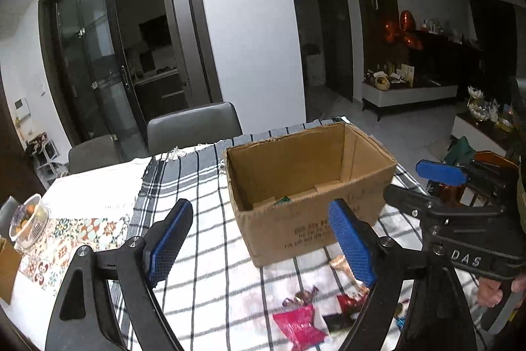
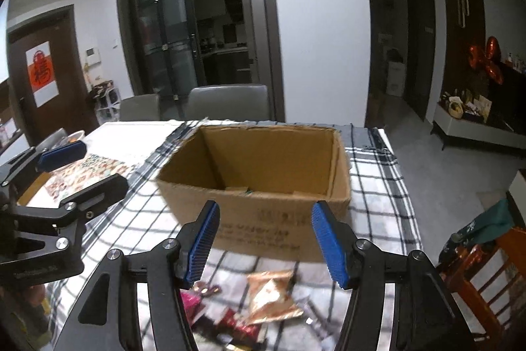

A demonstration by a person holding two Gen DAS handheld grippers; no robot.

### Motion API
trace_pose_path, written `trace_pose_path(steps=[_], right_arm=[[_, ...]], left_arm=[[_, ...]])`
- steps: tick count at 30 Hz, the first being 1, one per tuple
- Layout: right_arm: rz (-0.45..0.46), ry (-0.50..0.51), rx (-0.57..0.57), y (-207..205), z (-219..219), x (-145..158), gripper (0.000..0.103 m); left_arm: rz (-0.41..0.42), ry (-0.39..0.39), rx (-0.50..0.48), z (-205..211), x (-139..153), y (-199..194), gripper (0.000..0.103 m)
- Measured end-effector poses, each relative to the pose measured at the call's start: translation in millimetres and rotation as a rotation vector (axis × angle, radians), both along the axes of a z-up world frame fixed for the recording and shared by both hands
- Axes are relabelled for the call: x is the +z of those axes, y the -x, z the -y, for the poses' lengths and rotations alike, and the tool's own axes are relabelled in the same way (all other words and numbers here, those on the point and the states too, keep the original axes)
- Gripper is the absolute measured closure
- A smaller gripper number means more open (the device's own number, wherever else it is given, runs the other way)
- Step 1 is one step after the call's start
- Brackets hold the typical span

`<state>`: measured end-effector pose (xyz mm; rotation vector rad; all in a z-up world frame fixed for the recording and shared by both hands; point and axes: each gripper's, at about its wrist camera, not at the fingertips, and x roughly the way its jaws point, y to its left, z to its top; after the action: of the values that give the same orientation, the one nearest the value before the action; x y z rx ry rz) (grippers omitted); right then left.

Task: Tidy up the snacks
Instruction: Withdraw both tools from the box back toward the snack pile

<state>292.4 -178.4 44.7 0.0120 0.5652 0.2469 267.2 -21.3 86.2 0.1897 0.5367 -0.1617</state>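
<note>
Both jaws wide, nothing held. Snack packets (image 2: 273,298) lie loose on the tabletop (image 1: 203,252) just in front of the cardboard box (image 1: 309,186). Next pick: drop the right gripper (image 2: 266,245) onto the gold packet, pinch one only, clear the box's rim before release.

This is a home, in the room where people eat. A table (image 2: 378,186) with a checked cloth (image 1: 197,173) has soft grey chairs (image 2: 230,102) on its far side, and behind them glass doors (image 2: 164,32) open to a dark kitchen. Far to the right, red balloons (image 1: 406,22) hang over a low white cabinet (image 1: 411,94) with small things on it.
</note>
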Motion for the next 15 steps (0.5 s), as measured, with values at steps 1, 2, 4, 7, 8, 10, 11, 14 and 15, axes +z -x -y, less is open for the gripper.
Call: trace_pose_path(steps=[1,2,4,7,8,10,11,14,15], right_arm=[[0.008,0.006,0.006,7.1,-2.7,0.1,0.043],[0.016,0.011,0.013,14.1,-5.6,-0.2,0.043],[0.024,0.020,0.030,25.7,-10.7,-2.0,0.043],[0.024,0.035,0.052,40.7,-15.7,-8.5,0.043],[0.021,0.044,0.058,44.0,-17.6,-10.6,0.043],[0.011,0.061,0.071,50.2,-20.4,-17.2,0.043],[0.000,0.063,0.078,52.8,-21.5,-21.7,0.043],[-0.050,0.054,0.100,57.8,-23.4,-36.7,0.043],[-0.060,0.056,0.104,60.1,-24.1,-41.0,0.043]], left_arm=[[-0.003,0.009,-0.002,-2.2,-0.3,5.0,0.018],[-0.006,0.013,0.001,-3.7,-1.2,10.1,0.018],[-0.007,0.014,0.004,-6.3,-4.4,20.6,0.018],[-0.016,0.009,0.008,-8.5,-12.6,36.9,0.018],[-0.020,0.007,0.010,-8.6,-15.8,41.9,0.018],[-0.017,0.003,0.018,-9.3,-21.0,50.4,0.018],[-0.019,0.001,0.026,-10.5,-23.4,53.9,0.018],[-0.047,0.019,0.038,-14.3,-36.9,63.8,0.018],[-0.052,0.016,0.041,-15.4,-41.3,65.2,0.018]])
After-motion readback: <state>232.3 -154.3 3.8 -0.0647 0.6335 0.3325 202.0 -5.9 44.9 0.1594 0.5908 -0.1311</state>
